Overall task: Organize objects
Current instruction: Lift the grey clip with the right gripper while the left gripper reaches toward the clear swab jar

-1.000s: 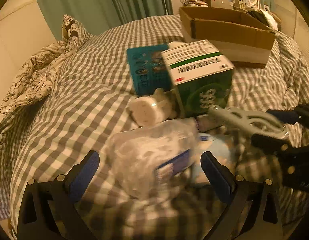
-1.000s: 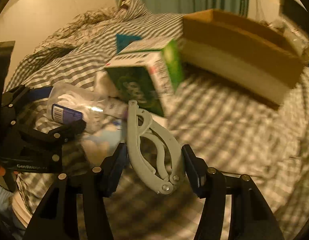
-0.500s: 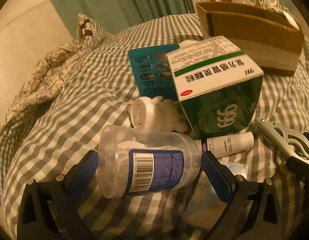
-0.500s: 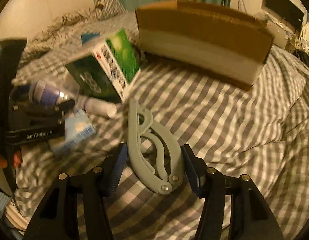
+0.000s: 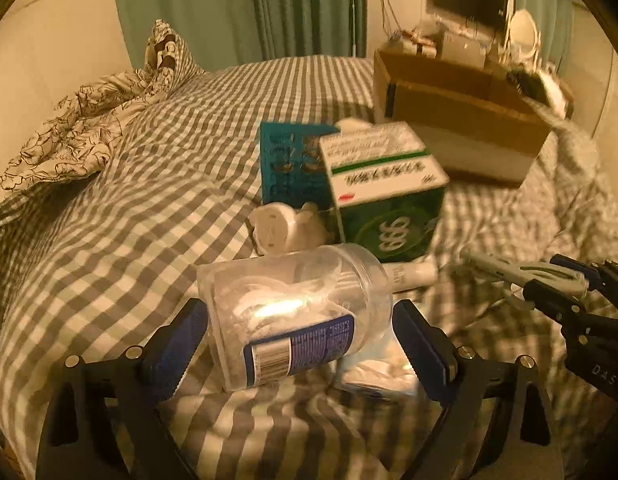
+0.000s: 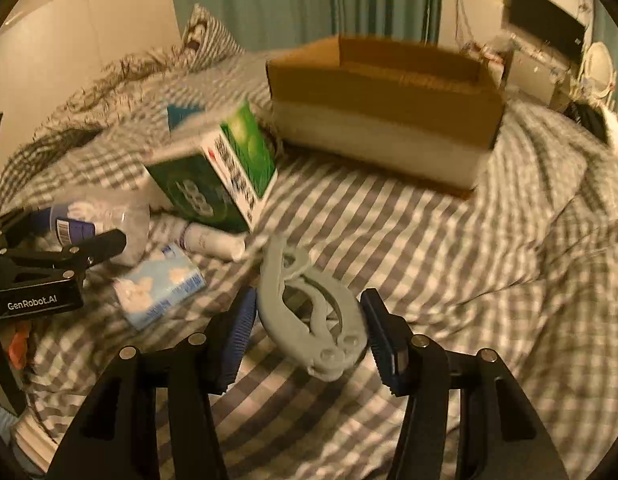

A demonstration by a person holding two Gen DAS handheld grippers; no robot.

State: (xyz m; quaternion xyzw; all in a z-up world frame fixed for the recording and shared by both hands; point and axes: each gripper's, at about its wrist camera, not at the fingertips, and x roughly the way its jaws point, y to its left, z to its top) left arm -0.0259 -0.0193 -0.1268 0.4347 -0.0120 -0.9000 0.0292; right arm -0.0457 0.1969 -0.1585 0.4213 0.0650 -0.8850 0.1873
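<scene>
Left wrist view showed the left gripper (image 5: 299, 338) with its jaws spread wide around a clear plastic jar (image 5: 295, 314) that lay on its side on the checked bedspread (image 5: 149, 208). The jaws had just been closing in on the jar, and the left pad seemed to meet the jar's base, though blur made it hard to say whether either pad truly pressed on it. Just beyond the jar lay a small white figure (image 5: 283, 230), a green medicine box (image 5: 389, 204) tilted on one edge, and a teal box (image 5: 293, 162) behind it. A white tube (image 5: 409, 274) lay at the foot of the green box. An open cardboard box (image 5: 461, 124) sat farther back on the bed.

In the right wrist view the right gripper (image 6: 307, 330) stood about half open, its pads clamped on the hinged end of a pale grey plastic clamp tool (image 6: 309, 312), whose curved arms pointed away toward the green box. A light blue tissue pack (image 6: 161, 288) lay on the bedspread to the left, between the tool and the left gripper.
</scene>
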